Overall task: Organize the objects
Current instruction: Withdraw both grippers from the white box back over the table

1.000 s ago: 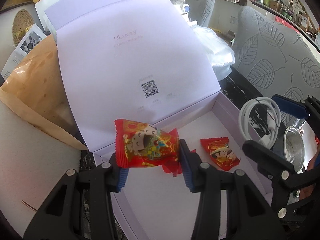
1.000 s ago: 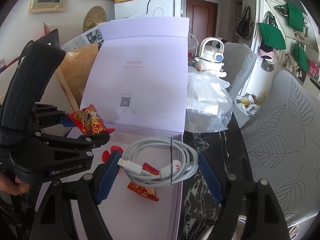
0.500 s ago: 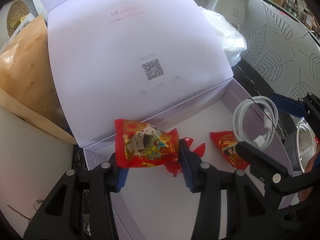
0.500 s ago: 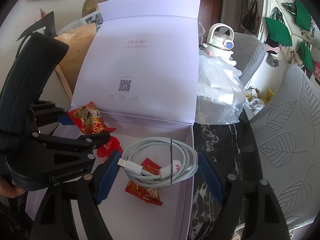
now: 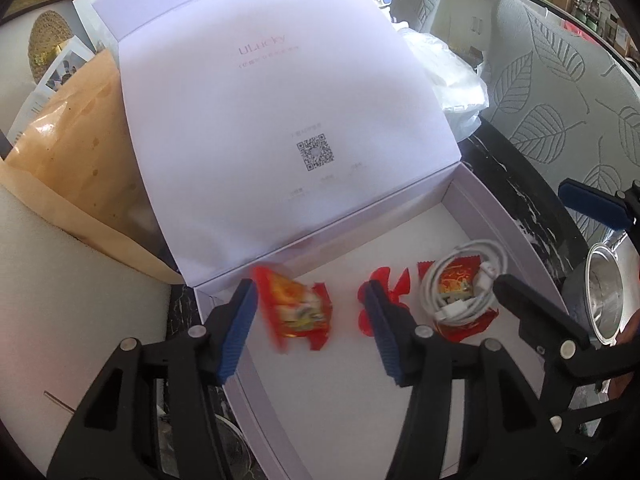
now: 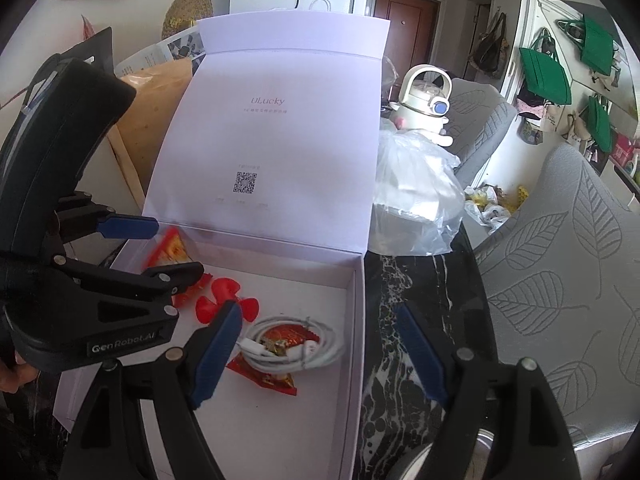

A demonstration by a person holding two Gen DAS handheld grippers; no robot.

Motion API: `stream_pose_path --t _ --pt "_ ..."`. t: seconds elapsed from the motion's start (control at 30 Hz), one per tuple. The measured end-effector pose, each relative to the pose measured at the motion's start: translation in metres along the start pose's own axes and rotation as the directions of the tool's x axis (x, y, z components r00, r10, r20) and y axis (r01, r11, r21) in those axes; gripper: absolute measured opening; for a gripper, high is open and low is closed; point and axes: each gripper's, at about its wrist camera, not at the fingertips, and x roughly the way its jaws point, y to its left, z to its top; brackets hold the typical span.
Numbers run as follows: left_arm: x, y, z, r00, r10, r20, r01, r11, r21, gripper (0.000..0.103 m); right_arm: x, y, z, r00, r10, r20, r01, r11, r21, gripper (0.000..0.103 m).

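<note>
Both claws stand spread over the open white gift box [image 5: 472, 216], gripping nothing. Left gripper [image 5: 308, 328] has its blue-padded fingers [image 5: 236, 332] wide apart, and a motion-blurred red snack packet [image 5: 296, 312] sits between them without clear contact on either pad; whether it is resting on the box floor cannot be told. Right gripper [image 6: 320, 356] is likewise wide open, one finger over the box interior and the other over the black marbled tabletop [image 6: 404, 292] just outside the box wall. A coiled white charging cable [image 6: 292, 344] lies on the box floor, on top of a second red snack packet [image 6: 264, 376], below and between the right gripper's fingers and free of both. A small red plastic piece [image 6: 224, 300] lies on the floor between the two packets. The box's lid stands upright behind, with a QR code [image 5: 315, 155] printed on it. Each gripper points forward and downward into the box, the left nearer the left wall.
</note>
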Motion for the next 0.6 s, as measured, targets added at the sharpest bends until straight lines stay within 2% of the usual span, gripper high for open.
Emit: stream_pose_path --t 0.23,0.3,0.6 --pt "-0.028 -0.009 0.004 0.999 -0.009 0.045 0.009 1.000 -0.004 0.058 -0.025 -0.004 -0.001 1.000 -0.013 0.023 0.012 1.000 0.020 0.080" --pt "-0.043 0.008 -0.005 0.998 -0.010 0.055 0.011 1.000 -0.006 0.058 -0.034 -0.004 -0.001 0.999 -0.020 0.033 0.019 1.000 0.021 0.080" --pt "-0.090 0.009 -0.016 0.994 -0.018 0.109 0.019 1.000 -0.009 0.058 -0.080 -0.001 -0.004 0.996 -0.045 0.081 0.042 0.999 0.031 0.080"
